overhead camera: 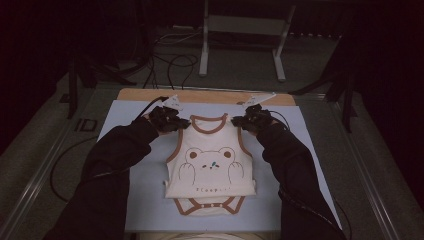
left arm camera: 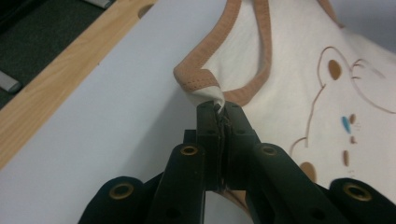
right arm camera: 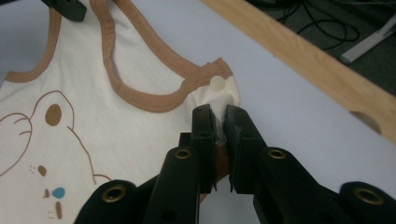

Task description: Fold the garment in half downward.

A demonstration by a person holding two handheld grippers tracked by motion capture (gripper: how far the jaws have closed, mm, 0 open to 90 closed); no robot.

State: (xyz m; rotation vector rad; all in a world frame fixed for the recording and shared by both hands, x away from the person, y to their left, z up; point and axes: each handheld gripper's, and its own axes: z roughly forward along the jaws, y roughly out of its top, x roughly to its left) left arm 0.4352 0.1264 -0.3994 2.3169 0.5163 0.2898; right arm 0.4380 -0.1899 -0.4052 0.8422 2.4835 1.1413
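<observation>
A cream baby bodysuit (overhead camera: 210, 167) with brown trim and a bear drawing lies face up on a pale blue mat (overhead camera: 145, 200) on the counter (overhead camera: 145, 94), its neck end toward the far edge. The left hand-held gripper (overhead camera: 181, 121) is clamped on one shoulder strap (left arm camera: 198, 84), pinching the cream cloth just below the trim. The right hand-held gripper (overhead camera: 236, 120) is clamped on the other shoulder strap (right arm camera: 212, 84), beside a white snap button (right arm camera: 216, 83). Dark sleeves (overhead camera: 112, 165) reach in from the near side.
</observation>
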